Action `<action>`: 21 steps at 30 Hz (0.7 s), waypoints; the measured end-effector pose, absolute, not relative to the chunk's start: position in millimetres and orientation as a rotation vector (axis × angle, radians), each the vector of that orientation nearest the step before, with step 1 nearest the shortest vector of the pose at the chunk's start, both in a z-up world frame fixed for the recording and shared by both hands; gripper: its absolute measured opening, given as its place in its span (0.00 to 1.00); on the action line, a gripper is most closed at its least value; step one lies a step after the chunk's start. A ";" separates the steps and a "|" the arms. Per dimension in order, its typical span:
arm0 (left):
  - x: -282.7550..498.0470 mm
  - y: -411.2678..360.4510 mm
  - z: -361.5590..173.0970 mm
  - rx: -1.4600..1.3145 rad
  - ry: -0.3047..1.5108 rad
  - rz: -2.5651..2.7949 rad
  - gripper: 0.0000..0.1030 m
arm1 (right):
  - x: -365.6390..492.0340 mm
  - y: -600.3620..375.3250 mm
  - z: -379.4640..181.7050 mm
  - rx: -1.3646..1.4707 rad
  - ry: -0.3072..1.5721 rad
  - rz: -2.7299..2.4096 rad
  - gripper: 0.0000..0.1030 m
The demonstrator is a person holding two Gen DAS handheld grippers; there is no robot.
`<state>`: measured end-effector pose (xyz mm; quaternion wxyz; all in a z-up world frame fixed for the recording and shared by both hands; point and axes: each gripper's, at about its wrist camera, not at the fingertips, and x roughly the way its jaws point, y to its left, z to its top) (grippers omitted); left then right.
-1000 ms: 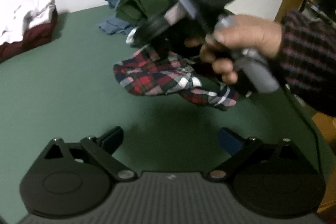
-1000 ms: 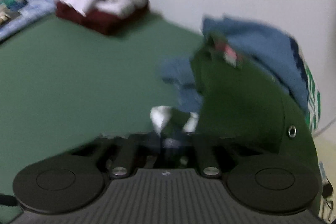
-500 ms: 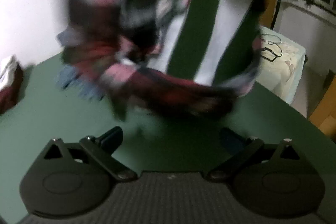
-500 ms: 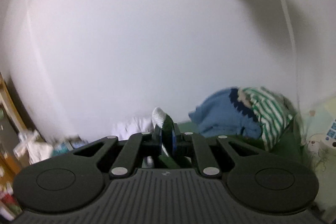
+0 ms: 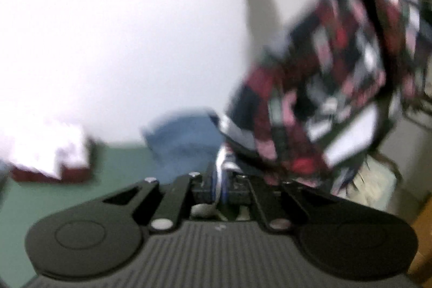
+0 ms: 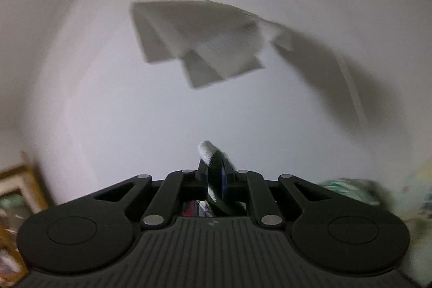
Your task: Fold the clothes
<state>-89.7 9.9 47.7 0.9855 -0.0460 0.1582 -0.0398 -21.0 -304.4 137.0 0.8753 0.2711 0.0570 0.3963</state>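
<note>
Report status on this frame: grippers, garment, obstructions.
Left gripper shut on plaid garment. Right gripper shut on cloth, likely the same garment. Garment lifted off green table, blurred. Nothing seen in the way.

Hanging red-white-navy plaid cloth [image 5: 318, 88] blocks right side ahead of left hand-held gripper [image 5: 220, 184]. Heaped blue garment [image 5: 183, 142] just behind. White-on-maroon folded stack [image 5: 51, 158] far left. Bare green desk [image 5: 118, 163] between stack and heap passable.

Plaid garment [image 5: 324, 88]: red, navy, white checks. Pile behind [image 5: 186, 136]: blue. Folded stack [image 5: 51, 155]: white over maroon. Table [image 5: 118, 161]: green. Wall [image 6: 108, 72]: white. Striped cloth [image 6: 348, 189]: green-white.
</note>
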 end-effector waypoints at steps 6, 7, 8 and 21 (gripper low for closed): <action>-172.3 92.7 119.1 -0.041 0.152 0.113 0.06 | -11.6 -247.6 138.9 0.658 0.197 0.987 0.09; -179.5 102.6 118.8 -0.029 0.160 0.128 0.20 | -7.4 -231.5 134.2 0.646 0.228 0.967 0.09; -185.3 108.4 111.7 -0.004 0.197 0.139 0.31 | -2.2 -214.3 128.0 0.633 0.260 0.942 0.09; -149.8 80.4 -101.0 -0.051 0.673 -0.291 0.90 | -2.2 -169.4 73.3 0.671 0.420 0.655 0.09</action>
